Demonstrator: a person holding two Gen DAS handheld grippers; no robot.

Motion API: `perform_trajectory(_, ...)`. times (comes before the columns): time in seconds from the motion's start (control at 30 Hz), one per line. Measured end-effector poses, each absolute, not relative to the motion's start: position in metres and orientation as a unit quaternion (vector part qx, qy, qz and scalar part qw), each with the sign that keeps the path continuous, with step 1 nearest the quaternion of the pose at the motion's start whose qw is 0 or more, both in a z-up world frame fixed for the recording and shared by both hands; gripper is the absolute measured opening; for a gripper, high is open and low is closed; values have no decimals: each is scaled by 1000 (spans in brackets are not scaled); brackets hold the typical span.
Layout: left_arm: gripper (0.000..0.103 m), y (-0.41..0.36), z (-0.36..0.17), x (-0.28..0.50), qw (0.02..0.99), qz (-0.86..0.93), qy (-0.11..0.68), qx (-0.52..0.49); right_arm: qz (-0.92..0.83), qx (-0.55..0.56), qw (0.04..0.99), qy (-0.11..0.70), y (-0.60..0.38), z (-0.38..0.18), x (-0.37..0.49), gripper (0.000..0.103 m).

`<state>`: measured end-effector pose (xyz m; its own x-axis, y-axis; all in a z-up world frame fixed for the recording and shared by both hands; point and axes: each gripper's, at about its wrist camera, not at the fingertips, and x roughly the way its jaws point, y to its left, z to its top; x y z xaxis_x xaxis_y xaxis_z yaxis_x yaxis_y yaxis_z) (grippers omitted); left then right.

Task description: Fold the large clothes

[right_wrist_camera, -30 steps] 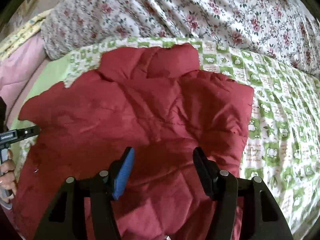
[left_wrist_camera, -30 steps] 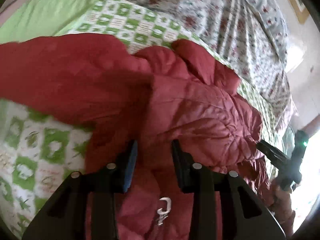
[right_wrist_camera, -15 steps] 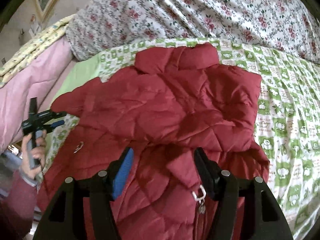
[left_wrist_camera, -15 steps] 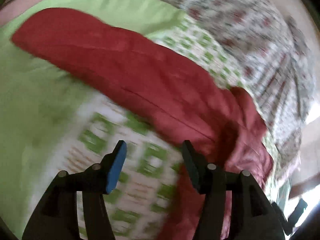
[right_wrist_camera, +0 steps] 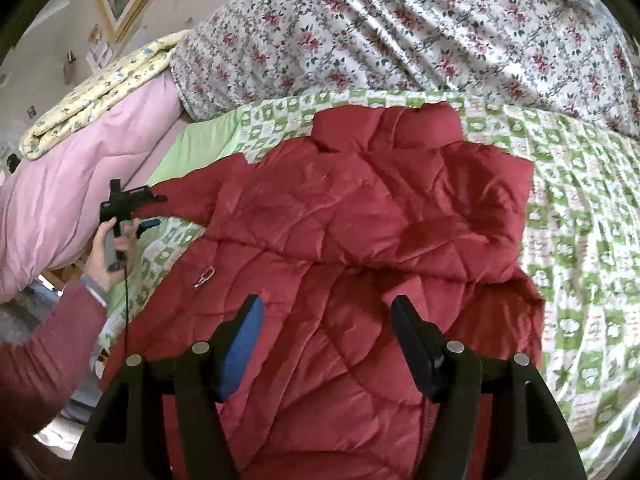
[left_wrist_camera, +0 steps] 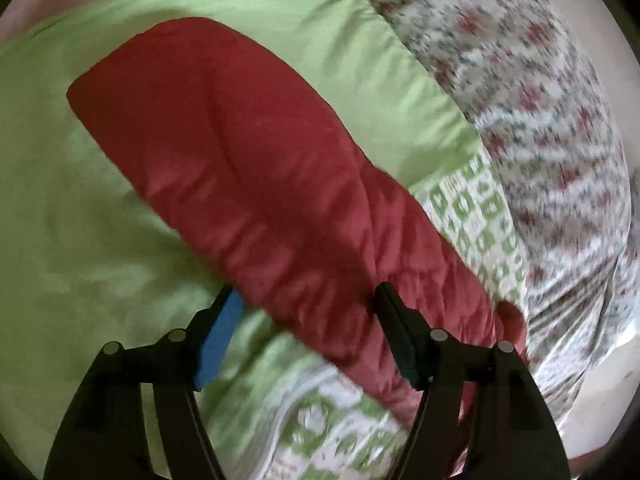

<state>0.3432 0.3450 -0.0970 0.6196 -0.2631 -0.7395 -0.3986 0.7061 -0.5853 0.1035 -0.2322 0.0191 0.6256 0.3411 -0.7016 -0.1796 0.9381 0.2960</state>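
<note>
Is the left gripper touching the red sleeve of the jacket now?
Cannot tell. In the left wrist view the open left gripper frames the red sleeve, but motion blur hides any contact or gap; in the right wrist view it appears too small.

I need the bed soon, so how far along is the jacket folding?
Early stage. Done: the red puffer jacket lies spread on the green checked sheet, its right sleeve apparently folded across the body. In hand: the left tongs, open, straddle the outstretched left sleeve without gripping it. Left: fold that sleeve in, then fold the body. The right tongs are open and empty.
</note>
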Motion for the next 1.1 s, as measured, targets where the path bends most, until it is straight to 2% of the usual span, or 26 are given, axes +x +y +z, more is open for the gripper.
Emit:
perform_trajectory(0.17,68,361,-99,351,806,54,418,-415,146,105,892,415,-229,12,102,68)
perform_trajectory(0.3,67,359,-95,357,814,72,419,-395,144,106,891,418,-230,8,101,68)
perform_trajectory(0.37,43,355,-91,359,823,77,418,-378,142,111,889,420,-231,7,100,68)
perform_trajectory(0.4,21,353,-88,359,827,65,415,-374,142,113,889,420,-231,7,100,68)
perform_trajectory(0.43,15,351,-85,359,829,57,413,-373,146,114,889,418,-230,8,99,68)
perform_trajectory(0.5,11,344,-73,355,842,58,402,-355,148,111,891,414,-229,9,97,68)
perform_trajectory(0.8,9,273,3,315,903,-17,337,-266,151,119,893,408,-233,10,96,68)
perform_trajectory(1.1,8,161,36,278,918,-137,317,-193,147,162,887,406,-251,4,102,68)
